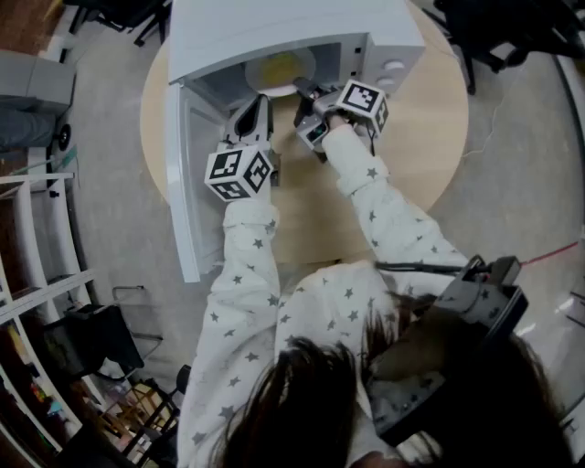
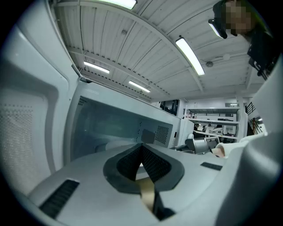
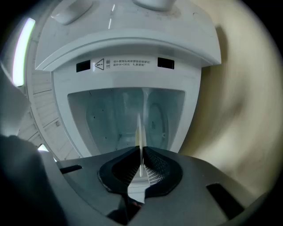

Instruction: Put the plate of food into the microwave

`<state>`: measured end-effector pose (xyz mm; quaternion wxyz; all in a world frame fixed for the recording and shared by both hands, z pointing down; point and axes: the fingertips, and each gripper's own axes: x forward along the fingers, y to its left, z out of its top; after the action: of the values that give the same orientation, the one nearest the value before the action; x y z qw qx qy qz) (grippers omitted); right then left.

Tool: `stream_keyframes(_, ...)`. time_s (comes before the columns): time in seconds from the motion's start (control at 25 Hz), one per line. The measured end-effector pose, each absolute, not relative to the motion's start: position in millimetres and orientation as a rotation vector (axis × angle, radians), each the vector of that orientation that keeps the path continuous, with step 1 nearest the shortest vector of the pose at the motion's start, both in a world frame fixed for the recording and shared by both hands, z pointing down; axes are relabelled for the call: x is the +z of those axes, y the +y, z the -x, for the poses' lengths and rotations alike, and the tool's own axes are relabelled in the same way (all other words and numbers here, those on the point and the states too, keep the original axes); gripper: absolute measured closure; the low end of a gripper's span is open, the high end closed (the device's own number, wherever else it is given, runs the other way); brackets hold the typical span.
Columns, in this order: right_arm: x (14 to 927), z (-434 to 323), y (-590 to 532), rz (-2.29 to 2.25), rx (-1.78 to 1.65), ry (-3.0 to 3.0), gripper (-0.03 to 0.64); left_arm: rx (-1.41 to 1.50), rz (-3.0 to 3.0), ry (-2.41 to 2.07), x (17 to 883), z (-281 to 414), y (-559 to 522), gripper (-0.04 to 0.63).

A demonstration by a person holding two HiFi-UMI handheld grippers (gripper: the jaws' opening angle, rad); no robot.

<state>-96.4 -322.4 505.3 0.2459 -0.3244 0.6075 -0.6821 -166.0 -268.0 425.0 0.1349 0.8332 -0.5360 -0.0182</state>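
A white plate [image 1: 279, 71] of yellow food sits at 12 o'clock in the mouth of the open microwave [image 1: 283, 27], its rim pinched by the right gripper [image 1: 304, 94]. The left gripper [image 1: 260, 101] is clenched, empty. Round pale wooden tabletop [image 1: 420, 137], grey floor [image 1: 119, 228], shelving [image 1: 37, 302] at 8 o'clock.

A round wooden table [image 1: 430, 137] is seen on a grey floor [image 1: 110, 192], with white shelving [image 1: 41, 297], black chair bases [image 1: 128, 14] and a red cable [image 1: 548, 255] nearby.

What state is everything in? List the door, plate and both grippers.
Door: open.
Plate: partly inside microwave, rim gripped.
Left gripper: shut, nothing seen between the jaws.
Right gripper: shut on plate.
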Motion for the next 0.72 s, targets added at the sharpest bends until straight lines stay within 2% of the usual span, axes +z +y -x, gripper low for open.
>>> stream_keyframes(0.72, 528.2, 105.8, -336.6, 0.994, -1.839, 1.605, 0.594, -0.069, -2.411, -1.519, 440.9, 175.1, -287.9, 0.595)
